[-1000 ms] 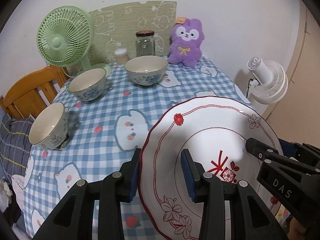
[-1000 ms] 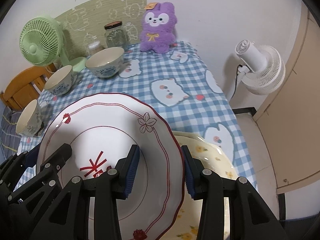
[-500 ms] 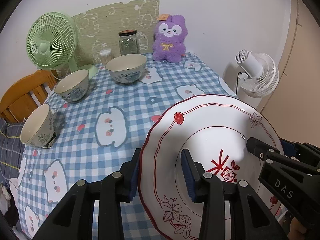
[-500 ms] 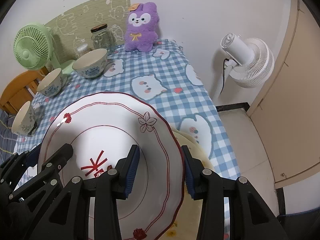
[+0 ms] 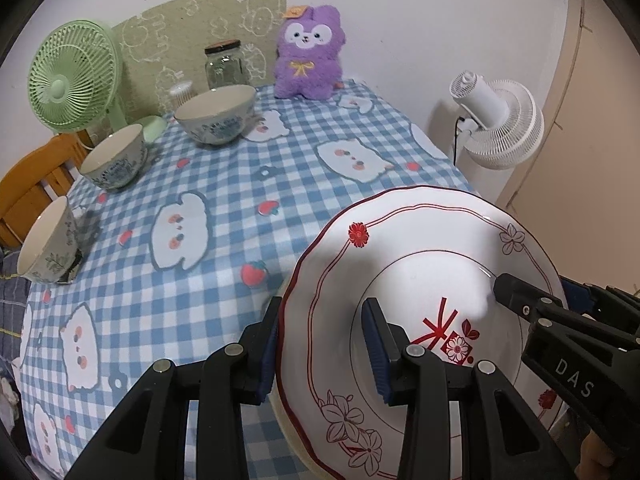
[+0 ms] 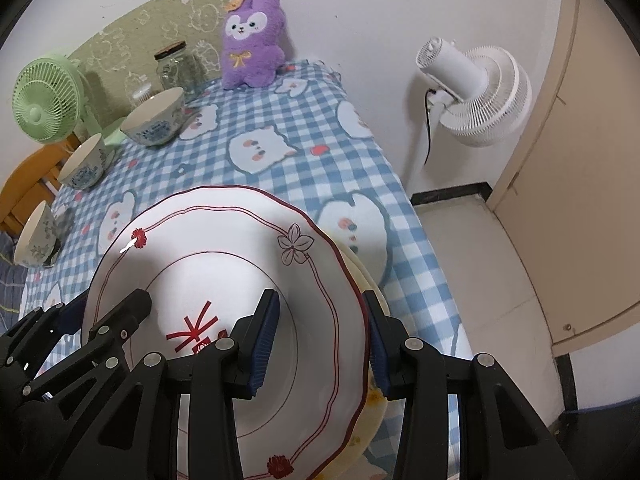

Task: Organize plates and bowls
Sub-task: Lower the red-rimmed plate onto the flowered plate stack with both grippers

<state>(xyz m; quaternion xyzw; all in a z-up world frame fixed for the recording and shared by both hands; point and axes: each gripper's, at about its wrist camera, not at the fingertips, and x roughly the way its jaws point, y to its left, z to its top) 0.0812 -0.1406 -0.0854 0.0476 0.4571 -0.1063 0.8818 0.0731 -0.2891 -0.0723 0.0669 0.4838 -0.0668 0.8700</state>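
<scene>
I see a white-walled room with a table [image 5: 224, 184] under a blue-and-white checked cloth printed with white cartoon animals and small strawberries. A white floor fan [image 6: 476, 96] stands beside the table, next to a beige door [image 6: 572, 200].

The largest thing in front of me is the white plate [image 5: 420, 280], held tilted over the near corner of the table. It has a wavy dark-red rim, a thin double red line looping round the flange, red and outlined flowers on that line, and a red character with a small flower stamp in the well. My left gripper [image 5: 320, 344] is clamped on its left rim and my right gripper [image 6: 318, 334] on its right rim, each with one blue pad on the face and one behind. Just under it lies a cream plate [image 6: 370, 412] with yellow flowers; I cannot tell whether the two touch.

Well apart, along the far left edge, three white bowls with blue patterns stand in a row: the big bowl [image 5: 216, 114], the middle bowl [image 5: 114, 156] and the near bowl [image 5: 46, 246], which is tipped. Behind them are a green desk fan [image 5: 72, 76], a purple plush toy [image 5: 308, 52] and a glass jar [image 5: 224, 64].
</scene>
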